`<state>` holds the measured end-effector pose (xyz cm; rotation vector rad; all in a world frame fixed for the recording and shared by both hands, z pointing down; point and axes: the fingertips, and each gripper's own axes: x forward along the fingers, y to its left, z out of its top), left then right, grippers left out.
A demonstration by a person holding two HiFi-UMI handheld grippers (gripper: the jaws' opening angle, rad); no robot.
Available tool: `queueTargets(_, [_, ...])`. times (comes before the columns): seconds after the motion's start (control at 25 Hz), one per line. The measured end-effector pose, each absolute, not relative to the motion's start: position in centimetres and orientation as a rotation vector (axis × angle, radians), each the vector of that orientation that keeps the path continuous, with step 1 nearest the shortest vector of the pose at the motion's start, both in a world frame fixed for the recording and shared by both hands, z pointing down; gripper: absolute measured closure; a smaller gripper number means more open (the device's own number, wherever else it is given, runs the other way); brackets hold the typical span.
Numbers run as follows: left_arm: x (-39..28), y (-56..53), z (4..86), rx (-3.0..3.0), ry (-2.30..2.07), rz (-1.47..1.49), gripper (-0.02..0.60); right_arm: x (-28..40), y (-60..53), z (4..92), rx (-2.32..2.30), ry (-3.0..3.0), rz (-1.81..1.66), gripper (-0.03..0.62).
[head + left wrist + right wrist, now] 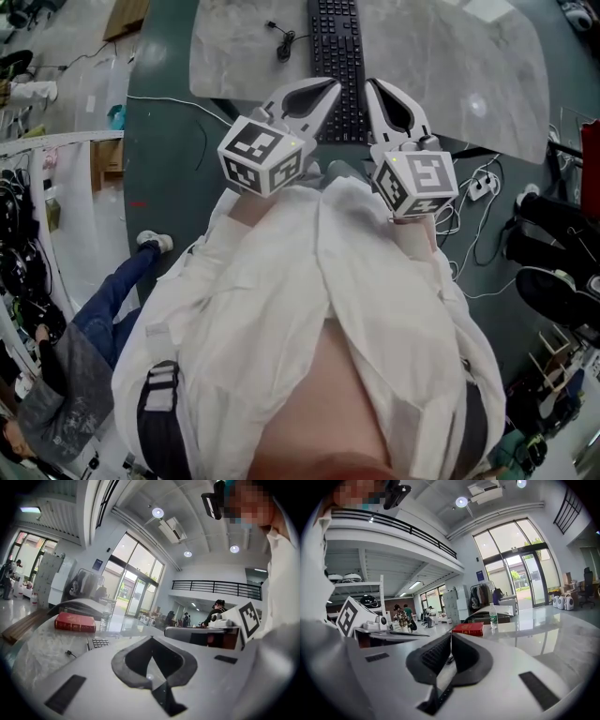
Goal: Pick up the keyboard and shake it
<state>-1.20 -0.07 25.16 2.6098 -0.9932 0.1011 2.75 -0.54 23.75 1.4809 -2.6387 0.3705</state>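
A black keyboard (339,47) lies lengthwise on the pale marble table (450,66). My left gripper (330,86) hovers at its near left edge and my right gripper (371,86) at its near right edge. Both are shut with nothing between the tips, and the keyboard's near end lies under and between them. In the left gripper view the shut jaws meet at a point (151,637), with a corner of the keyboard (100,642) to their left. In the right gripper view, keys of the keyboard (436,656) show through the left jaw's opening behind the shut gripper (451,634).
A red book (75,622) and a water bottle (493,616) stand further along the table. A small black cable end (284,47) lies left of the keyboard. On the floor are a power strip (480,185), shoes (553,291) and a crouching person (103,319).
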Motion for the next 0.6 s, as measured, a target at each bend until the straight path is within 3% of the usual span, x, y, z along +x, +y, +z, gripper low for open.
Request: queueTargets(0.6, [-0.1, 0.3, 25.1, 2.561, -1.037, 0.122, 0.569, 3.9, -0.7, 24.4, 1.375, -2.663, 0.449, 0.565])
